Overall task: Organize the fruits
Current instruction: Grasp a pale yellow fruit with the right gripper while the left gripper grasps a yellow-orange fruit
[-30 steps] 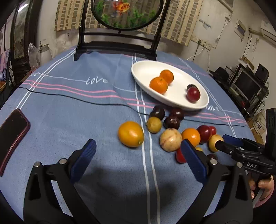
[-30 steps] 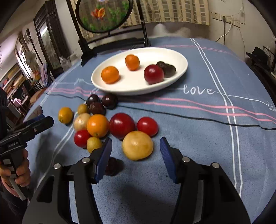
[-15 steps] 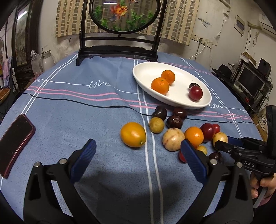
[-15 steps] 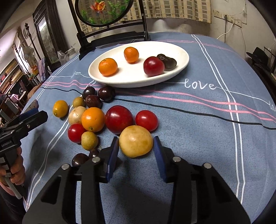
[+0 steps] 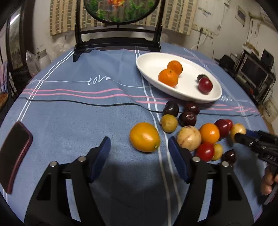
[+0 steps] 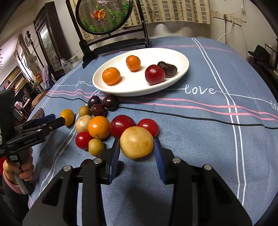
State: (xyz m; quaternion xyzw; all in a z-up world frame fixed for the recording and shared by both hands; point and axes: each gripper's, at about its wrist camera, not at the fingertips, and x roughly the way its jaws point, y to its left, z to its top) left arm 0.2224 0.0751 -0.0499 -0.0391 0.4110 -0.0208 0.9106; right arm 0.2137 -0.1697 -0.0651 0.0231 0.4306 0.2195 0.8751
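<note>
A white oval plate [image 6: 180, 73] [image 5: 149, 69] holds two tangerines, a red plum and a dark fruit. Several loose fruits lie on the blue cloth in front of it. My right gripper [image 6: 137, 153] is shut on a yellow round fruit [image 6: 136, 142], held just above the cloth; it also shows in the left wrist view [image 5: 238, 129]. My left gripper [image 5: 139, 153] is open, its fingers either side of a large orange-yellow fruit [image 5: 144, 136] and just short of it; this fruit also shows in the right wrist view [image 6: 67, 116].
A dark red phone [image 5: 14, 149] lies at the table's left edge. A black stand with a round fish panel [image 5: 119, 10] is at the back of the table. A glass jug [image 5: 41, 59] and furniture stand beyond the table.
My right gripper has closed on the yellow fruit and lifted it slightly. My left gripper has moved forward toward the large orange-yellow fruit and narrowed its opening.
</note>
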